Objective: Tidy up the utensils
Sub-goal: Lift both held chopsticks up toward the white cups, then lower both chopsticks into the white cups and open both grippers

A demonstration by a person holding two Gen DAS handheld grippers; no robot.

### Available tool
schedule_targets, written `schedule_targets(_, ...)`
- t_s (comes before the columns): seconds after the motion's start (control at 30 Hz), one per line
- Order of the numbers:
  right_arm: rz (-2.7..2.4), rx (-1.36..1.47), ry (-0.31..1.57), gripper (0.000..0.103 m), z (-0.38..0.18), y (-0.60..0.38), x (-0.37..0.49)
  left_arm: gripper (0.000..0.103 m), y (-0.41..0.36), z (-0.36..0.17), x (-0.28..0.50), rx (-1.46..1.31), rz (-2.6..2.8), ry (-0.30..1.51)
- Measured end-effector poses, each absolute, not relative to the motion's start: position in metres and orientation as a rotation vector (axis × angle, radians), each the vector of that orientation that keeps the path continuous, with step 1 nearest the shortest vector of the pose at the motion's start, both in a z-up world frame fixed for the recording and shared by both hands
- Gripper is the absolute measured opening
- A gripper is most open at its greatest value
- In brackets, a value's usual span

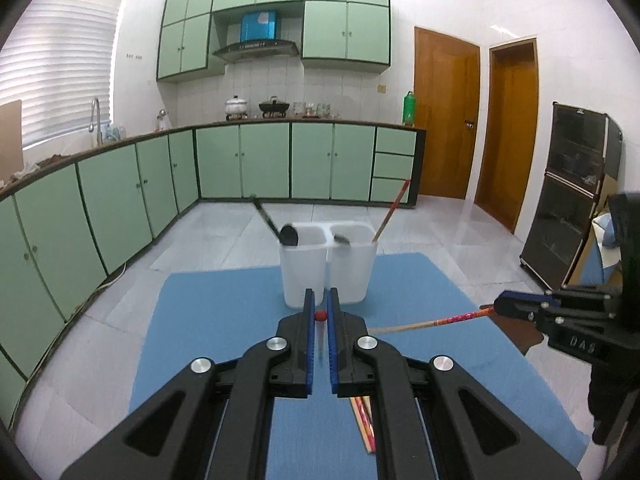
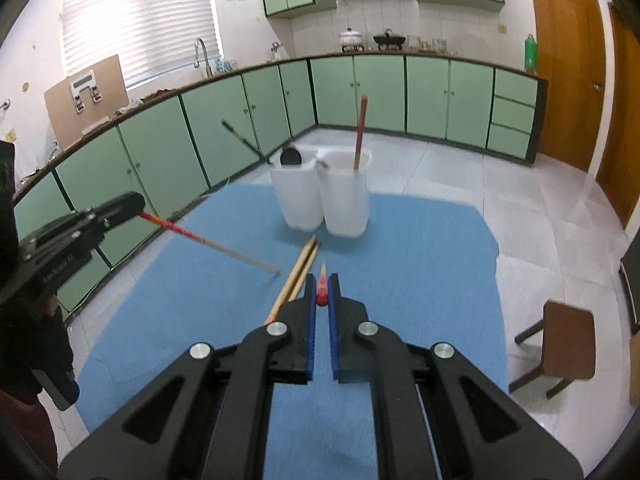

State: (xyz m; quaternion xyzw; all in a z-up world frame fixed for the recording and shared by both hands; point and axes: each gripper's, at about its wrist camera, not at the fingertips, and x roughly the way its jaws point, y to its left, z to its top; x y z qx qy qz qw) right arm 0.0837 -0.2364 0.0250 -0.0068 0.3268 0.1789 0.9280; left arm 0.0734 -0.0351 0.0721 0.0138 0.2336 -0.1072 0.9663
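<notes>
A white two-compartment holder [image 1: 326,268] [image 2: 322,200] stands on the blue mat [image 1: 224,312] [image 2: 420,264]. A black ladle [image 1: 289,235] [image 2: 290,157] leans in its left compartment; one red-topped chopstick [image 1: 391,210] [image 2: 359,132] stands in the right. My left gripper [image 1: 321,300] is shut on a red-ended chopstick [image 1: 320,316], seen end-on; from the right wrist view [image 2: 134,206] that chopstick [image 2: 208,242] slants down to the mat. My right gripper [image 2: 322,282] [image 1: 498,307] is shut on another chopstick [image 2: 322,286] [image 1: 432,323]. Two chopsticks [image 2: 298,272] [image 1: 364,424] lie on the mat.
Green kitchen cabinets [image 1: 120,196] run along the left and back. Two wooden doors [image 1: 472,120] and a dark glass cabinet [image 1: 568,192] are on the right. A brown stool [image 2: 560,352] stands right of the mat. The floor around is tiled.
</notes>
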Motion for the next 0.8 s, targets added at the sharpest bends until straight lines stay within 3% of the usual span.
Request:
schedule_targets(0.33, 0.428, -0.056, 0.577, 0.005, 0.097, -0.235, 0.121, 0.006, -0.04, 0.11, 0.107, 0.042, -0.271, 0.404)
schedule_targets(0.6, 0.447, -0.05, 0.44, 0.005, 0.172, -0.239, 0.145, 0.006, -0.039, 0.169, 0.129, 0.014, -0.299, 0.264)
schedule_targets(0.8, 0.406, -0.081, 0.413, 0.005, 0.188, -0.235, 0.18, 0.006, -0.048, 0.2, 0.16, 0.04, -0.265, 0.162)
